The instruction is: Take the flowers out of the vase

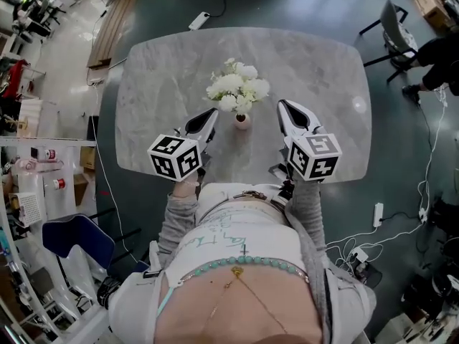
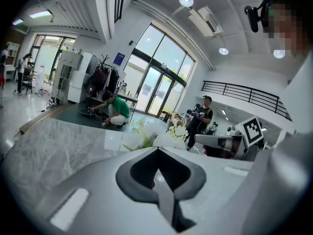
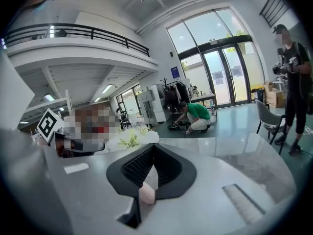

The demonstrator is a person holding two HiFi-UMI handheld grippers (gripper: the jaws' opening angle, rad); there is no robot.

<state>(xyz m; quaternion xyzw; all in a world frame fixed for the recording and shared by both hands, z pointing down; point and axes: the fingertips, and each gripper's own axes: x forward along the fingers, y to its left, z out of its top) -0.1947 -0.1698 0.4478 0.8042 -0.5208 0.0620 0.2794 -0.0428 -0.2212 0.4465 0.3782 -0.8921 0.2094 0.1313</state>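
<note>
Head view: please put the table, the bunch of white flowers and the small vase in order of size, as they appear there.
1. table: by far the largest.
2. white flowers: clearly wider than what holds them.
3. vase: the smallest; it is seen almost from above, so it may look smaller than it is.

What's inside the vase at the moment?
A bunch of white flowers rises from the small vase. Its wall hides their lower stems and whether there is any water.

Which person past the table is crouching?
The person in the green shirt, low on the floor. The one in black stands.
</note>
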